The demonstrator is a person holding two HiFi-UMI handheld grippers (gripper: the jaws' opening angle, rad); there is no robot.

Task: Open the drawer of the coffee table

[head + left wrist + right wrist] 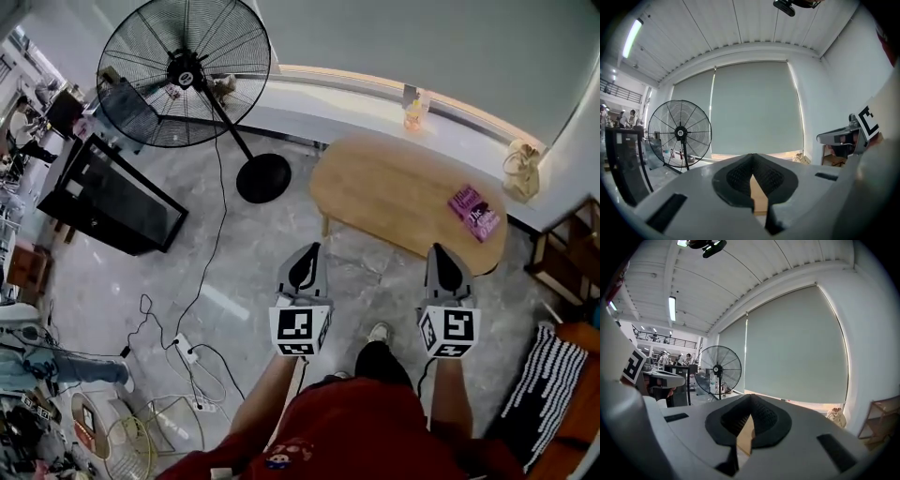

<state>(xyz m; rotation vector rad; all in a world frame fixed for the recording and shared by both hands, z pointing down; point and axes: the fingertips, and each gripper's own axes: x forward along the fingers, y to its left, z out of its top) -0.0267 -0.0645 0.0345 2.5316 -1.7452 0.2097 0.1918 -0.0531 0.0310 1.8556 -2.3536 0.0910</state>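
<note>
An oval wooden coffee table stands on the grey floor ahead of me; no drawer shows from above. My left gripper hovers over the floor just short of the table's near left edge, its jaws shut with nothing in them. My right gripper is level with it at the table's near right edge, jaws also shut and empty. In the left gripper view the left gripper has its pads touching, with a sliver of the table showing below. The right gripper looks the same in its own view.
A purple book lies on the table's right end, and a bottle stands on the window ledge behind. A large floor fan with a round base stands left of the table. Cables and a power strip lie on the floor. A wooden shelf is at the right.
</note>
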